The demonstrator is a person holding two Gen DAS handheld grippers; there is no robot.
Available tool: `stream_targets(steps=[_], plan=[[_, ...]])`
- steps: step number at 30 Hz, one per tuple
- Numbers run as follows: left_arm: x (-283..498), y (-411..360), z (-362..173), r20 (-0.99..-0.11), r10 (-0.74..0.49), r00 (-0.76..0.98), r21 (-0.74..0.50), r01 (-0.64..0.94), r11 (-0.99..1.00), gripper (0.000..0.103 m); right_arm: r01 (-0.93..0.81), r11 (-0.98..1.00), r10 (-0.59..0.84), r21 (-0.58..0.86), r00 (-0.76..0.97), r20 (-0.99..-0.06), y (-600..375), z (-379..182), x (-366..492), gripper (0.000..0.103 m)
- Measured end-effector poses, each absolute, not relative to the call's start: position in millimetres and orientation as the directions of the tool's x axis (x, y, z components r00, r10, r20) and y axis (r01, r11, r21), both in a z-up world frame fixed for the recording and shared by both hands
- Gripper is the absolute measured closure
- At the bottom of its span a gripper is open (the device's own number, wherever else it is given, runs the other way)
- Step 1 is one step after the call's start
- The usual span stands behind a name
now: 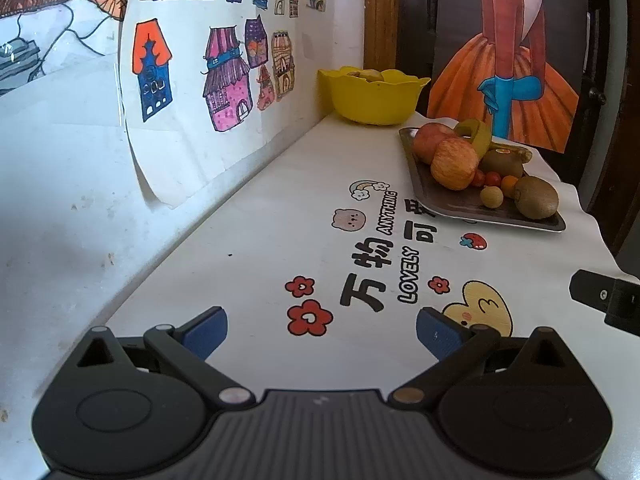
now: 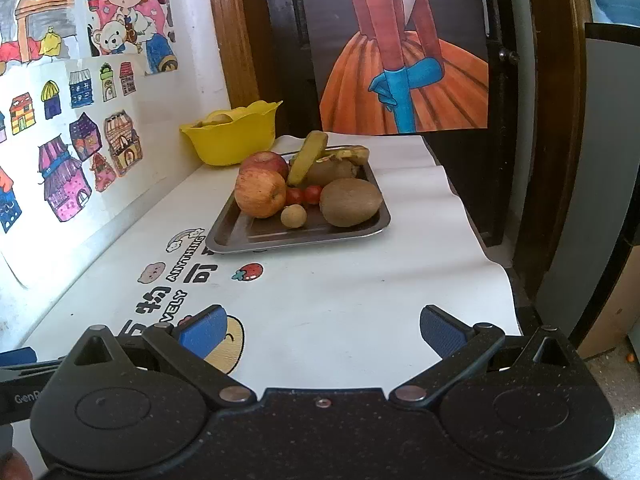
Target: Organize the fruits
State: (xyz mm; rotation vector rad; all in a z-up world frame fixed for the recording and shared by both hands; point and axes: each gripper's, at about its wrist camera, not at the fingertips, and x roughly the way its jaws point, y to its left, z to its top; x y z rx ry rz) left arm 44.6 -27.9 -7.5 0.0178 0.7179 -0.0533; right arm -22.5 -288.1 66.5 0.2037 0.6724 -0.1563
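Fruit heaped on dark metal tray (image 2: 236, 236), rectangular, rimmed, set on white printed table cover (image 2: 340, 288). Counted: two mottled red apples (image 2: 260, 193), two fuzzy brown kiwis (image 2: 350, 202), two small red tomatoes (image 2: 303, 195), one round tan longan-like fruit (image 2: 293, 216), one curved yellow-green banana (image 2: 307, 156), one small orange fruit (image 1: 509, 185). Yellow scalloped plastic bowl (image 2: 236, 136) stood behind tray, near wall; contents unclear. Left gripper (image 1: 322, 330) spread wide, nothing held. Right gripper (image 2: 322, 330) likewise spread, nothing held. Blue ribbed pads (image 2: 202, 330) seen on fingers.
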Motion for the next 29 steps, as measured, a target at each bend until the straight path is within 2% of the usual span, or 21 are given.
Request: stream_targets(steps=[15, 29], plan=[[46.9, -26.4, -13.3, -0.683, -0.057, 0.729, -0.007, 0.071, 0.997, 0.001, 0.204, 0.969, -0.072, 0.136, 0.766, -0.638, -287.0, 65.1, -19.6, 0.001], [45.5, -27.0, -11.8, -0.669, -0.059, 0.741, -0.001, 0.079, 0.997, 0.001, 0.204, 0.968, -0.065, 0.143, 0.762, -0.644, -284.6, 61.8, -20.9, 0.001]])
